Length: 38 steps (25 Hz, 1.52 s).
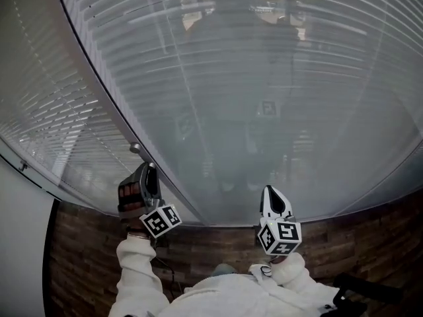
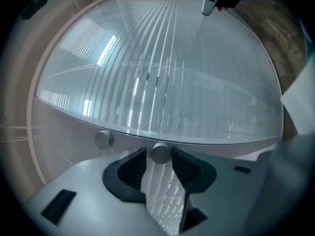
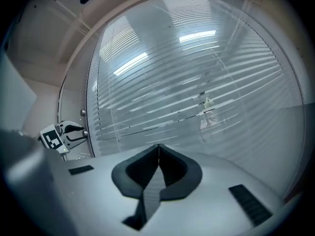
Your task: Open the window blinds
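The left gripper (image 2: 158, 162) stands with its jaws spread, and the round knob (image 2: 160, 152) on the window frame sits between the tips, not pinched. Probably this knob turns the slats. The right gripper (image 3: 158, 149) is pressed together and empty, waiting before the glass. Behind the glass, the window blinds (image 1: 264, 98) hang lowered, with the slats nearly closed.

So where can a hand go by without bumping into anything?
The widest free room is in front of the glass pane, between the left gripper and the right gripper. It gets crowded at the window frame: one knob sits beside the open left jaws, another knob right between them.
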Each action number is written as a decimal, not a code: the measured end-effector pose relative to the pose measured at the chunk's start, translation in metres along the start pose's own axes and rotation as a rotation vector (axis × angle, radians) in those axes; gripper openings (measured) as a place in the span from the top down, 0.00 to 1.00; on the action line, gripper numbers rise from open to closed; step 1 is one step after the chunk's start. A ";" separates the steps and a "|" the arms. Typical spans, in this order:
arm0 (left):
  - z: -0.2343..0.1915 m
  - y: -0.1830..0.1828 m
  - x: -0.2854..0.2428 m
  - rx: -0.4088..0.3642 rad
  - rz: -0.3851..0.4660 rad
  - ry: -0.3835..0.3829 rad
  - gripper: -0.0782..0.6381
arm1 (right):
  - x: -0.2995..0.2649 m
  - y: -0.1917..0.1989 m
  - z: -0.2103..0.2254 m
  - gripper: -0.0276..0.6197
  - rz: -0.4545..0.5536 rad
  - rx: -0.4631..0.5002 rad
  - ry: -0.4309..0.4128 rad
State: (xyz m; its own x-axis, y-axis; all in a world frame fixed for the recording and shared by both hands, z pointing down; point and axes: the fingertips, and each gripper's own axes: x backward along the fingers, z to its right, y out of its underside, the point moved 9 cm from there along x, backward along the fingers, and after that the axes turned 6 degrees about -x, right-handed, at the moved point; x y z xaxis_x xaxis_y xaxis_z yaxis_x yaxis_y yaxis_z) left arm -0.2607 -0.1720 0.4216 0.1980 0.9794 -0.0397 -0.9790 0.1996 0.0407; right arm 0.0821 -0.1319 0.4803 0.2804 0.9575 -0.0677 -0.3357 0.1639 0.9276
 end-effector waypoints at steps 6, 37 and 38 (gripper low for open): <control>0.000 -0.001 0.000 0.049 0.000 0.014 0.72 | 0.008 -0.001 -0.005 0.94 0.013 0.004 0.005; 0.006 0.033 -0.006 2.594 0.199 0.151 0.72 | 0.019 -0.005 0.014 0.94 0.016 0.009 0.047; 0.007 0.033 -0.006 2.629 0.214 0.154 0.72 | 0.019 -0.005 0.014 0.94 0.015 0.009 0.045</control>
State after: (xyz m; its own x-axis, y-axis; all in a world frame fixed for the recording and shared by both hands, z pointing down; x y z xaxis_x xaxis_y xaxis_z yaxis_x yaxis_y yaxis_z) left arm -0.2938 -0.1712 0.4306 0.0556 0.9943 0.0904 0.8905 -0.0903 0.4460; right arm 0.1020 -0.1180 0.4797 0.2345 0.9696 -0.0705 -0.3316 0.1479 0.9317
